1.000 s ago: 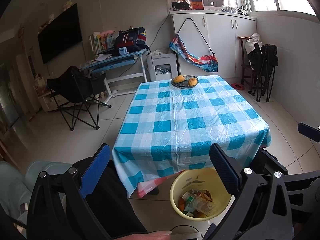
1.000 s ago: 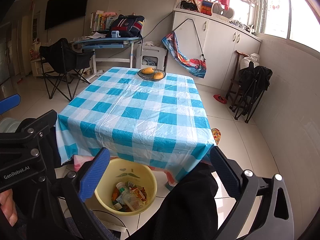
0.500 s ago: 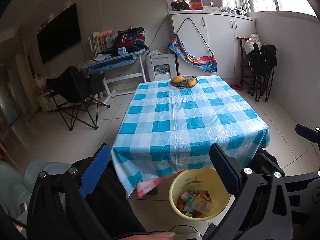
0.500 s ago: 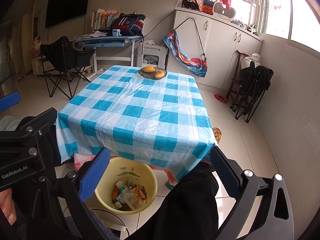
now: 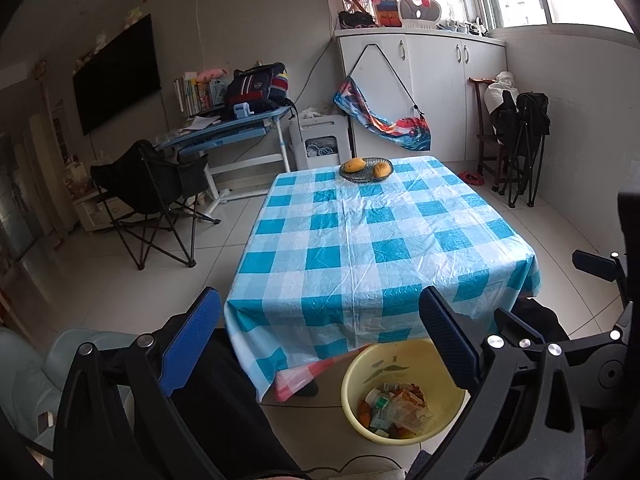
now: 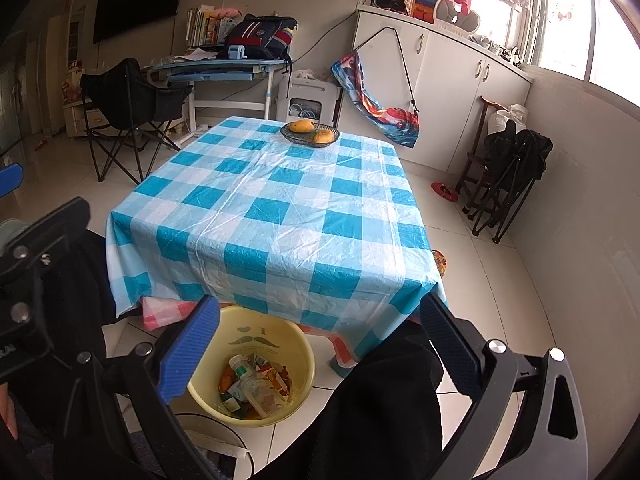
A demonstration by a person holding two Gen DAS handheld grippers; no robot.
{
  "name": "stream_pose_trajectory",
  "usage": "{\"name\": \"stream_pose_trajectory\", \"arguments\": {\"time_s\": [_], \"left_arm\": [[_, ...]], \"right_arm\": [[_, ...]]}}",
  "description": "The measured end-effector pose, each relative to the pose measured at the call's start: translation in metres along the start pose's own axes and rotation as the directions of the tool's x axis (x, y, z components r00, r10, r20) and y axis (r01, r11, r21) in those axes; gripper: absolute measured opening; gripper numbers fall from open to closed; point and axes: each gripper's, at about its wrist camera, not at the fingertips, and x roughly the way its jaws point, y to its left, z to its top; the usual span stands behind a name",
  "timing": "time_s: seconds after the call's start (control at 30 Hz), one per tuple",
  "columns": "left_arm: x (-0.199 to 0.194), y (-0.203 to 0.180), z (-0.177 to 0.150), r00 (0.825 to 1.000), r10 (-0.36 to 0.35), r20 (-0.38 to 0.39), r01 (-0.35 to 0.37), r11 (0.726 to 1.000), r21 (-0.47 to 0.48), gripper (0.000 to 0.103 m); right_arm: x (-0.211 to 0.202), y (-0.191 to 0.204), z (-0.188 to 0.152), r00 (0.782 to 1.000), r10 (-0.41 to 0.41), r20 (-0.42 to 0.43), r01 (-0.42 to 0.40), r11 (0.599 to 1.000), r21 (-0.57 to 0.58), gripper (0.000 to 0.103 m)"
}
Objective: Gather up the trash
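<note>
A yellow basin (image 5: 360, 376) stands on the floor by the table's near edge, holding trash (image 5: 394, 408): several bottles, packets and wrappers. It also shows in the right wrist view (image 6: 296, 352) with the trash (image 6: 256, 388) inside. My left gripper (image 5: 320, 336) is open and empty, held above the floor short of the table. My right gripper (image 6: 316, 340) is open and empty, above the basin's near side. The table (image 5: 380, 240), with a blue and white checked cloth, carries only a dark dish (image 5: 366, 169) with two orange fruits.
A black folding chair (image 5: 152, 196) stands left of the table, a blue desk (image 5: 228, 132) behind it. White cabinets (image 5: 440, 88) line the back wall. Folded black chairs (image 5: 520, 140) lean at the right wall. The person's dark-clothed legs (image 6: 380, 400) are below both grippers.
Both grippers have drifted back and up a little, so the table and basin sit slightly lower and further off. Both stay open and empty.
</note>
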Motion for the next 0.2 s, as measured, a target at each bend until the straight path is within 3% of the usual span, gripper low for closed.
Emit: {"name": "stream_pose_trajectory", "arguments": {"time_s": [0.2], "left_arm": [[0.026,0.040,-0.008,0.998,-0.013,-0.066,0.005,0.993,-0.116,0.096]], "right_arm": [[0.030,0.011,0.018,1.000,-0.006,-0.021,0.005,0.999,-0.041,0.096]]}}
